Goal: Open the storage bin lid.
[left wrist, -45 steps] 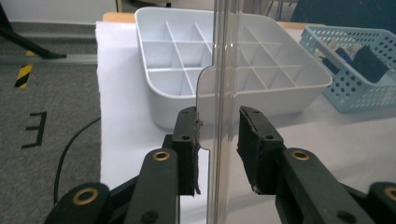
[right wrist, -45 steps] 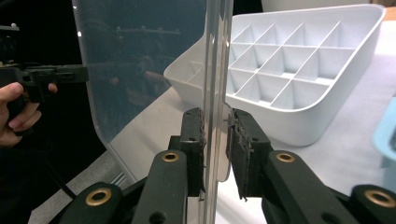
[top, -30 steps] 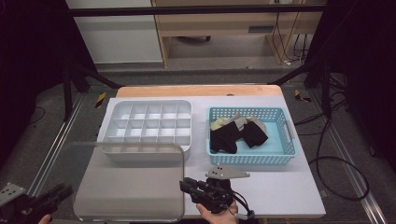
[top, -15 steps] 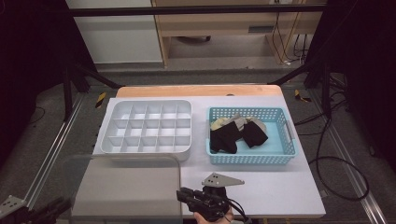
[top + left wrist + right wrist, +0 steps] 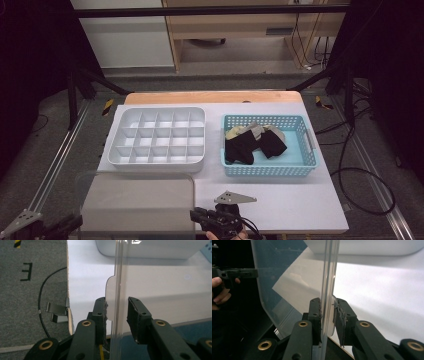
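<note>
Toward 11 o'clock on the white worktop (image 5: 280,200): a white compartment tray (image 5: 156,111), every cell bare. Toward 1 o'clock: a light-blue slotted basket (image 5: 270,170) holding a heap of socks (image 5: 245,147), two black ones on top, grey and pale yellow ones beneath. Hard to count the socks, since they overlap.

At 7 o'clock, near the front edge: a transparent lid (image 5: 137,202), spanning from the left gripper (image 5: 75,220) at its 9 o'clock end to the right gripper (image 5: 197,216) at its 3 o'clock end, and overhanging the worktop's front-left corner. Both grippers dark and partly cut off by the bottom edge of the high view.

In the left gripper view, lid (image 5: 117,277) seen edge-on between the jaws of the left gripper (image 5: 116,312): grasping it, one pad against the rim's tab, contact at the other hard to judge through the clear plastic.

In the right gripper view, jaws of the right gripper (image 5: 327,312) clenched on the lid (image 5: 329,265), pads pressed to both faces of its rim. Far off at 9 o'clock there, a hand (image 5: 220,290), dim through the plastic.
</note>
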The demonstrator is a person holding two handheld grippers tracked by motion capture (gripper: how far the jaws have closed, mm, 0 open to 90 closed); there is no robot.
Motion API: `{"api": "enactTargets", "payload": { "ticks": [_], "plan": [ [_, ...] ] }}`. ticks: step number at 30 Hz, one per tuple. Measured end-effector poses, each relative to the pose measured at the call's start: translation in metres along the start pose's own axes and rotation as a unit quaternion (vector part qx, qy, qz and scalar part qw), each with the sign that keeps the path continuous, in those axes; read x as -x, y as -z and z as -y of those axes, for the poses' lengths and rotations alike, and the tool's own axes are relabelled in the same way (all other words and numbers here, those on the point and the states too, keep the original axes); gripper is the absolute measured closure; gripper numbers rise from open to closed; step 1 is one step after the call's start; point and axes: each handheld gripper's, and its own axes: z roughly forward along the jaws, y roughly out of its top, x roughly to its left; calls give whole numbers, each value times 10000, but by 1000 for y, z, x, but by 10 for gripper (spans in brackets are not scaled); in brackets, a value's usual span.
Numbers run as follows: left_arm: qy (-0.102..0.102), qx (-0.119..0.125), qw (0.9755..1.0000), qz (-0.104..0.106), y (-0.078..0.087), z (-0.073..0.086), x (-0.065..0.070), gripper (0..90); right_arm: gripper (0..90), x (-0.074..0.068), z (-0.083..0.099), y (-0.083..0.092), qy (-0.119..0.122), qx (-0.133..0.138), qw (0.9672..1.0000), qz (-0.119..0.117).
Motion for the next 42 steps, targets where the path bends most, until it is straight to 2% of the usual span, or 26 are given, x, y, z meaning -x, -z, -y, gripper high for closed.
{"api": "enactTargets", "payload": {
  "ticks": [10,17,25,33,39,42],
  "plan": [
    [59,-257,9996,-37,-13,7,-5,686,756,10,8,-12,-168,-194,9997,43],
    [65,-320,9995,-42,-22,4,-5,684,748,17,9,-16,-245,-267,9993,118],
    [78,-412,9991,-54,-34,3,-6,663,726,21,9,-21,-239,-334,9989,232],
    [195,-518,9985,-15,-47,3,-7,648,701,29,10,-26,-300,-421,9981,343],
    [165,-537,9984,5,-49,3,-8,629,689,30,9,-29,-247,-459,9979,388],
    [160,-604,9980,1,-56,4,-8,608,670,31,10,-31,-225,-545,9972,466]
  ]
}}
